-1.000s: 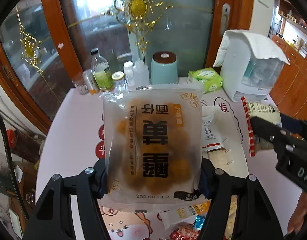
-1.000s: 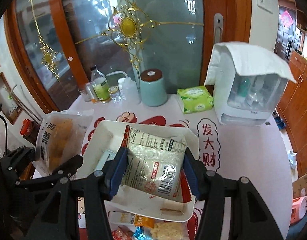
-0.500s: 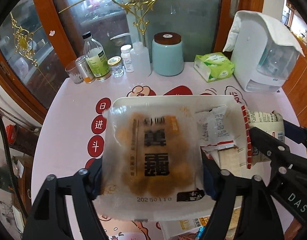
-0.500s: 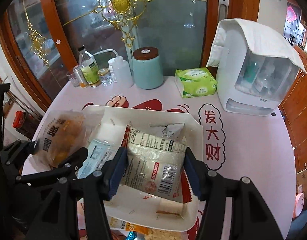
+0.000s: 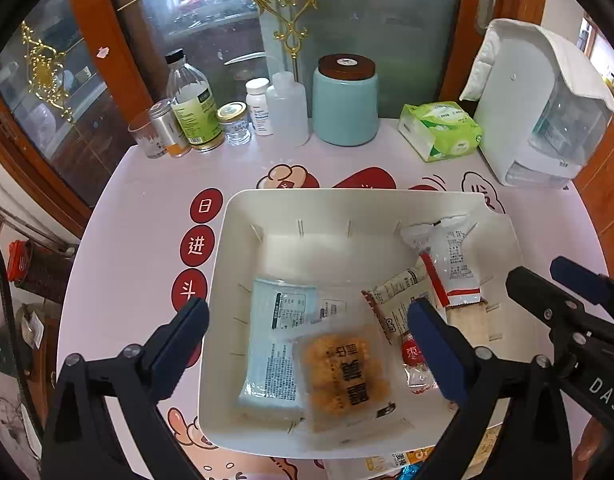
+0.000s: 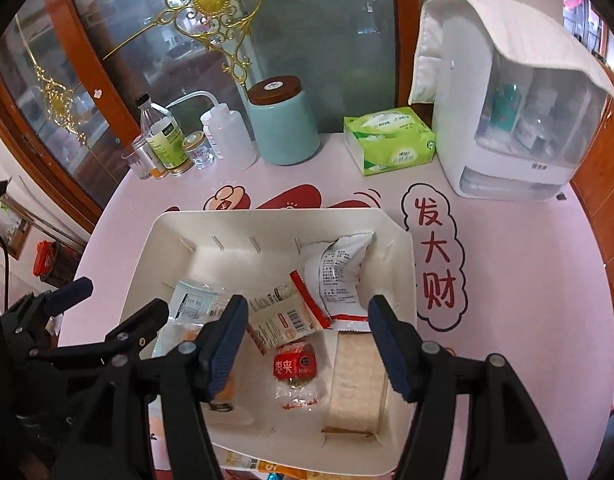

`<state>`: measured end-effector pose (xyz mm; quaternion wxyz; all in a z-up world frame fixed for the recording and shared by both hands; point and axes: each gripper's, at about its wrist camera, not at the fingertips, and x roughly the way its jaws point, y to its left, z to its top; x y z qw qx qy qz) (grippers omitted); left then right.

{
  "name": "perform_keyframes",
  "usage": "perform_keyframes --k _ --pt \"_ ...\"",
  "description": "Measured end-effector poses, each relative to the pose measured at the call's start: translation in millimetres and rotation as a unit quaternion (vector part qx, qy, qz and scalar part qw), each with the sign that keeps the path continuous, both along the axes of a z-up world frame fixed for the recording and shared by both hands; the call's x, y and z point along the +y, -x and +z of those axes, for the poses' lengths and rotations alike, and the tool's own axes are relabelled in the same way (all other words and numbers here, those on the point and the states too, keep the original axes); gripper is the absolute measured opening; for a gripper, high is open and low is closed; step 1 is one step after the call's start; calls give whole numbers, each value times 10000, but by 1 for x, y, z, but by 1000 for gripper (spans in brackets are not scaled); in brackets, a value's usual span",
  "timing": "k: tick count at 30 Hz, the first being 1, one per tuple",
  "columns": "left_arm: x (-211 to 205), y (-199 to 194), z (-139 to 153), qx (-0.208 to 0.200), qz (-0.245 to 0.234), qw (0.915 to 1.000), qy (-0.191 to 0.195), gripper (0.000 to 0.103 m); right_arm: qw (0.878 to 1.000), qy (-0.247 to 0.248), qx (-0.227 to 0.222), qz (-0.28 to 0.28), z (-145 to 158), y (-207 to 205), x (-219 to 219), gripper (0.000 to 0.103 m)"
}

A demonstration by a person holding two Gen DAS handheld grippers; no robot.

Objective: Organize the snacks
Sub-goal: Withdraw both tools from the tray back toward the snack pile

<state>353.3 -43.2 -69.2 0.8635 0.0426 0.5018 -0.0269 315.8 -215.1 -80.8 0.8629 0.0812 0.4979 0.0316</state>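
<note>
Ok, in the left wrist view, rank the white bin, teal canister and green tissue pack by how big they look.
1. White bin, clearly largest.
2. Teal canister.
3. Green tissue pack, close to the canister, so that order is unsure.

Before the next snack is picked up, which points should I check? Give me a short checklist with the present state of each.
1. Left gripper open and holding nothing: ok.
2. Right gripper open and holding nothing: ok.
3. Orange cake packet lies inside the white tray: ok.
4. Striped packet lies inside the tray: ok.
5. Snacks left outside at the tray's near edge: not ok, some remain.
6. How many remain outside: cannot tell, mostly hidden.
</note>
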Motion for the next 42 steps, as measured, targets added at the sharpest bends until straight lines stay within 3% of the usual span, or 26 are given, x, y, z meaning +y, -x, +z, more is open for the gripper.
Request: perform_keyframes --k 15,24,29,42 --pt "1 25 20 -81 -47 9999 88 102 9994 -322 -43 -147 9 31 -7 66" --pt "11 60 36 -182 -151 9994 248 102 9990 -317 -72 -316 19 66 -1 66" --pt "10 87 51 -381 -348 9986 93 102 9989 -220 -147 -380 31 91 3 66" --pt "5 142 85 -580 -1079 9918 371 102 9967 27 -486 -654 76 169 9 66"
